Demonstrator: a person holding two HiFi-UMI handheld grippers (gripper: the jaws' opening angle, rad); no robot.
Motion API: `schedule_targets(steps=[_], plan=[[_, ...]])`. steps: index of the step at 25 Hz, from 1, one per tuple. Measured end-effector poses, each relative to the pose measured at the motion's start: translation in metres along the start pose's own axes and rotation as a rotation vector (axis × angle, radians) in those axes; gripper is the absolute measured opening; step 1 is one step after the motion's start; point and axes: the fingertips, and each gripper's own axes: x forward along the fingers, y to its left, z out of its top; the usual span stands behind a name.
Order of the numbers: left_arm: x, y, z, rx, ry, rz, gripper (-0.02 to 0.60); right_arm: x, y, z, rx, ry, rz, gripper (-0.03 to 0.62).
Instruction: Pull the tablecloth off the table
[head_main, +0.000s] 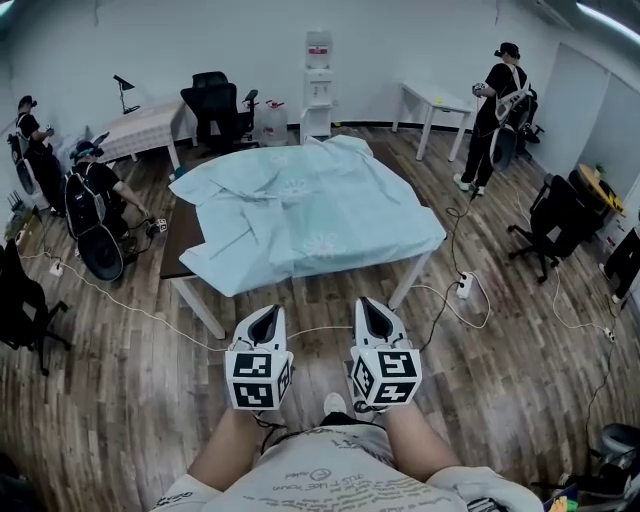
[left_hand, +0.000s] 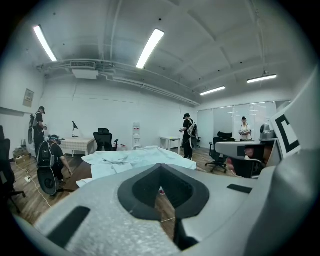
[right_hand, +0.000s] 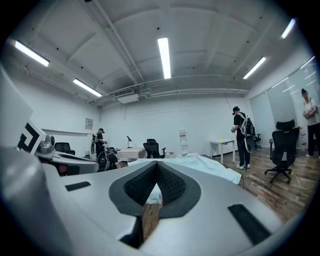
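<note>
A pale blue tablecloth lies rumpled over a table in the middle of the room, bunched toward the far side. At the near left corner the table's bare brown top shows. My left gripper and right gripper hang side by side above the wooden floor, a step short of the table's near edge. Both are shut with nothing between their jaws. The left gripper view shows the tablecloth beyond the closed left gripper. In the right gripper view the tablecloth lies past the right gripper.
A crouching person is close to the table's left side. Another person stands at the far right. Office chairs, a water dispenser and a white table ring the room. A power strip with cables lies on the floor.
</note>
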Motion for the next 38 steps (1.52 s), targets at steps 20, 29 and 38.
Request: schedule_targets(steps=[20, 29, 38], plan=[[0.179, 0.022, 0.037, 0.01, 0.047, 0.049, 0.011, 0.158, -0.098, 0.013, 0.018, 0.038, 0.038, 0.012], [0.251, 0.031, 0.049, 0.001, 0.056, 0.087, 0.011, 0.216, -0.152, 0.013, 0.04, 0.06, 0.045, 0.012], [0.303, 0.044, 0.046, -0.006, 0.073, 0.083, 0.011, 0.262, -0.173, 0.003, 0.04, 0.087, 0.036, 0.013]])
